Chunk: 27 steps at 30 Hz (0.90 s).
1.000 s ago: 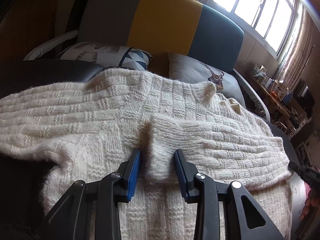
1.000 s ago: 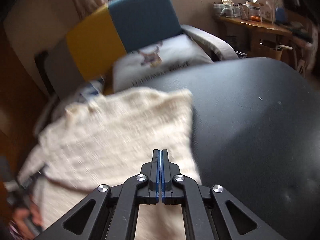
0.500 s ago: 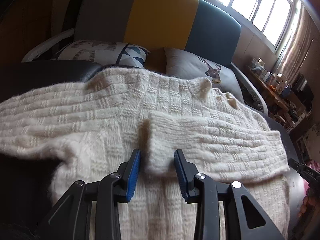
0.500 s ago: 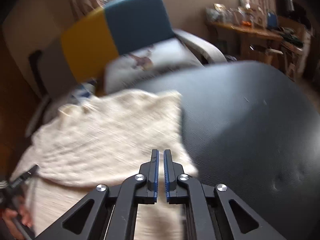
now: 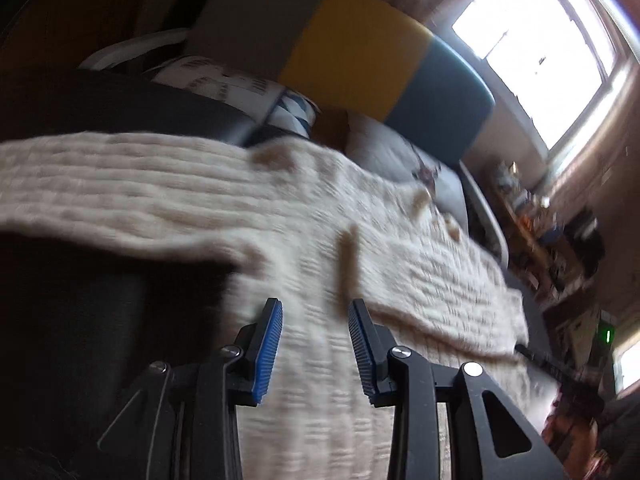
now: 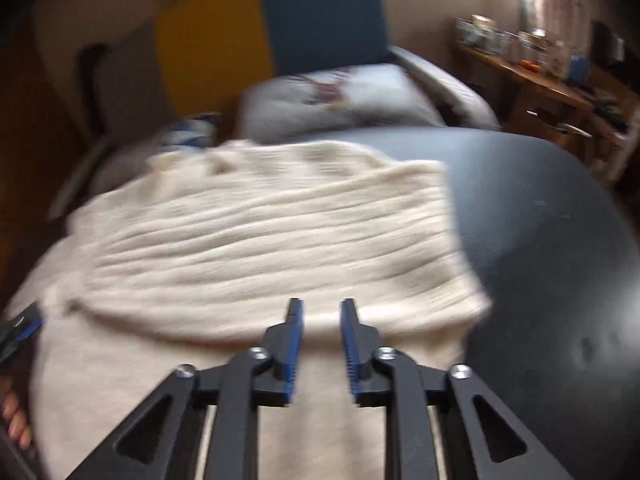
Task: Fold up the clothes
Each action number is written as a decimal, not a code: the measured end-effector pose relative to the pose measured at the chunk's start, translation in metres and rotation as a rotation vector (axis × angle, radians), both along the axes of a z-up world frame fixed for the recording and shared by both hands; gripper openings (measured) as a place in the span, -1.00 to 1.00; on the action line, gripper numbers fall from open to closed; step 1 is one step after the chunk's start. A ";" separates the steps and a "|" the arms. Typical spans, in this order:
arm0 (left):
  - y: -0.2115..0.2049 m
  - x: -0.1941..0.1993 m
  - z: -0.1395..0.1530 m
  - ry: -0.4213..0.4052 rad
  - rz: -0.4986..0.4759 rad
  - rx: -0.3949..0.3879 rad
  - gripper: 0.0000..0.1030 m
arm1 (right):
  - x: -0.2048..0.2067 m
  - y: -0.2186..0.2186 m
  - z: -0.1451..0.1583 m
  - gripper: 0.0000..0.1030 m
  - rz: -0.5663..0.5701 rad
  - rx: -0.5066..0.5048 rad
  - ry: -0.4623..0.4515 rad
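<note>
The cream knitted sweater lies spread flat on the black padded surface, and I take it as my landmark: its collar end points toward the striped sofa and its body runs back toward me. One sleeve is laid across the chest of the sweater, its cuff near the middle, which suits a fold that narrows the garment; the other sleeve reaches out sideways from the sweater onto the dark surface. My left gripper hangs over the sweater's lower body, just short of the folded sleeve's cuff, jaws wide apart with nothing between them, I judge so that the knit is not dragged. My right gripper sits over the sweater's near edge below the folded sleeve, jaws parted a little and empty. Both views are smeared with motion, so I cannot tell whether either gripper touches the wool. With one sleeve in and one out, I judge the folding to be partway
</note>
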<state>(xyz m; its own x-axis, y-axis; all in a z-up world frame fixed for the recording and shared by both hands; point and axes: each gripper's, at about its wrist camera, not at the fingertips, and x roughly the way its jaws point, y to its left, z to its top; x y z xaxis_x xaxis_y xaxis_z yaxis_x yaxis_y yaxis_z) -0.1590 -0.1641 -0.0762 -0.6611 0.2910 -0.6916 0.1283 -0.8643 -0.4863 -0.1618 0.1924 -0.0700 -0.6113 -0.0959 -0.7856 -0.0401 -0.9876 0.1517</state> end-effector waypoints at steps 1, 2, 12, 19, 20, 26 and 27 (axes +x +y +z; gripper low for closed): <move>-0.020 0.004 0.001 0.001 0.048 0.023 -0.33 | 0.007 -0.016 -0.002 -0.28 0.038 -0.011 0.006; -0.039 0.008 0.002 0.000 0.100 0.041 -0.28 | 0.014 -0.032 -0.006 -0.27 0.072 -0.016 0.010; -0.230 0.052 0.001 -0.061 0.607 0.076 -0.16 | 0.038 -0.092 -0.030 -0.18 0.150 0.188 0.016; -0.281 0.060 -0.019 -0.093 0.705 0.182 -0.16 | 0.041 -0.093 -0.031 -0.15 0.144 0.218 0.032; -0.286 0.060 -0.022 -0.095 0.711 0.202 -0.16 | 0.041 -0.092 -0.031 -0.15 0.144 0.218 0.033; -0.305 0.056 -0.036 -0.090 0.750 0.299 -0.15 | 0.040 -0.094 -0.032 -0.14 0.142 0.226 0.035; -0.305 0.054 -0.037 -0.083 0.758 0.309 -0.15 | 0.040 -0.095 -0.032 -0.14 0.142 0.228 0.035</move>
<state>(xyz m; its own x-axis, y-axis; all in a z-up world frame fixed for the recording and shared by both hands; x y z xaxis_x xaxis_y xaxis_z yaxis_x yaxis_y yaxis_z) -0.1050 -0.4690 -0.1131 -0.7050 -0.0289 -0.7087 0.6694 -0.3573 -0.6513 -0.1222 0.0977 -0.1020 -0.6319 -0.0055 -0.7751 0.1029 -0.9917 -0.0769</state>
